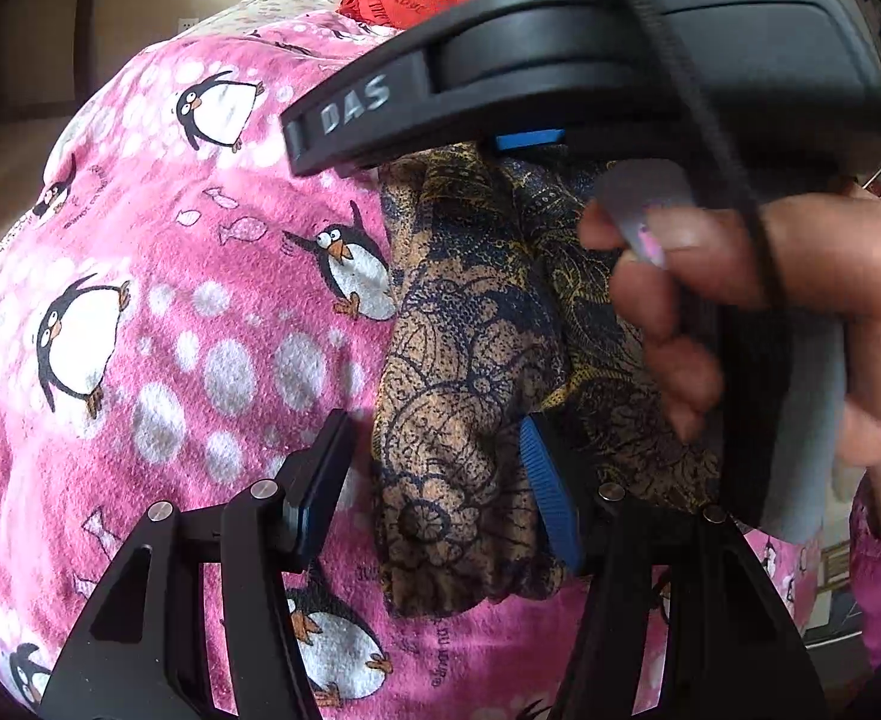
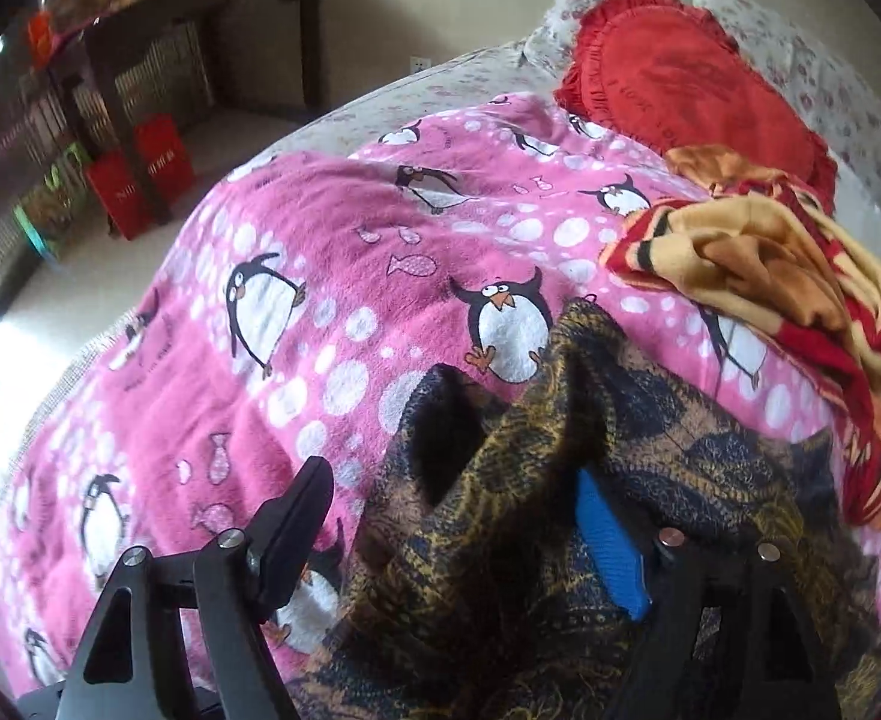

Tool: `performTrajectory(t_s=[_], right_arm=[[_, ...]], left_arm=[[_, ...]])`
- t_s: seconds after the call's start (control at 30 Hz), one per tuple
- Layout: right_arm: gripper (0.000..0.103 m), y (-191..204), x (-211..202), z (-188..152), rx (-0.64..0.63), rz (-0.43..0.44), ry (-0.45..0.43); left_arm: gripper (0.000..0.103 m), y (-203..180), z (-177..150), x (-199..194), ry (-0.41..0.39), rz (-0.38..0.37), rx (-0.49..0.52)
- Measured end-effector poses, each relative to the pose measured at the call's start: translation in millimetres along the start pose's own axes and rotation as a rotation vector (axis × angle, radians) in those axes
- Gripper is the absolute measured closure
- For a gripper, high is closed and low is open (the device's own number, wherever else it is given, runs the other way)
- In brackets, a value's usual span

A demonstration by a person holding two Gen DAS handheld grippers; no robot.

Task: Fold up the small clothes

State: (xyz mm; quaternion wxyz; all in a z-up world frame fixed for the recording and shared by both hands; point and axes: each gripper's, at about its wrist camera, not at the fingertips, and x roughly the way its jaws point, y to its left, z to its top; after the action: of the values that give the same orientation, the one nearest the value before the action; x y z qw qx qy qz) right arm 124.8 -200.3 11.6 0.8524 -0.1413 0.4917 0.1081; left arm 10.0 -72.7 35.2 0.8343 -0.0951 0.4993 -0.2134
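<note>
A small brown and navy patterned garment [image 1: 470, 360] lies bunched on the pink penguin blanket [image 1: 170, 300]. My left gripper [image 1: 434, 498] is open, with the cloth bunched between its two fingers and draped against the right blue pad [image 1: 551, 498]. The right gripper's black body [image 1: 590, 60] and the hand holding it [image 1: 770, 300] fill the upper right of the left wrist view. In the right wrist view the same garment [image 2: 560, 510] is heaped between the open fingers of my right gripper [image 2: 458, 534]. Cloth lies over its right blue pad [image 2: 611, 546].
A red frilled cushion [image 2: 680, 78] and a crumpled red and tan blanket [image 2: 770, 276] lie at the far right of the bed. Red bags [image 2: 140, 174] and a dark shelf unit [image 2: 140, 60] stand on the floor beyond the bed's left edge.
</note>
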Motion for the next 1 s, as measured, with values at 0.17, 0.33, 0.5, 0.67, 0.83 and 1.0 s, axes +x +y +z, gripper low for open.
performTrajectory(t_s=[0.17,0.33,0.5,0.67,0.83,1.0], right_arm=[[0.050,2.5,2.6,-2.7,-0.025,-0.075,-0.037],[0.084,-18.5,-13.6,-10.3,0.016,0.006,-0.056],[0.089,-49.3,-37.8,-16.3,0.133,0.174,-0.095],[0.090,-73.4,-62.0,-26.2,0.194,0.251,-0.116],[0.091,-91.0,-80.2,-38.6,0.215,0.250,-0.137],[0.092,-116.0,-103.4,-53.4,0.246,0.253,-0.164]], left_arm=[[0.041,-11.7,1.5,3.0,-0.001,0.009,0.008],[0.041,-21.4,4.3,7.2,0.004,0.016,0.012],[0.041,-27.9,14.7,8.5,-0.014,0.006,0.008],[0.042,-46.5,19.4,17.0,0.006,-0.021,0.060],[0.079,-76.5,23.9,6.9,0.003,-0.127,0.114],[0.087,-113.0,28.7,-2.5,0.003,-0.173,0.186]])
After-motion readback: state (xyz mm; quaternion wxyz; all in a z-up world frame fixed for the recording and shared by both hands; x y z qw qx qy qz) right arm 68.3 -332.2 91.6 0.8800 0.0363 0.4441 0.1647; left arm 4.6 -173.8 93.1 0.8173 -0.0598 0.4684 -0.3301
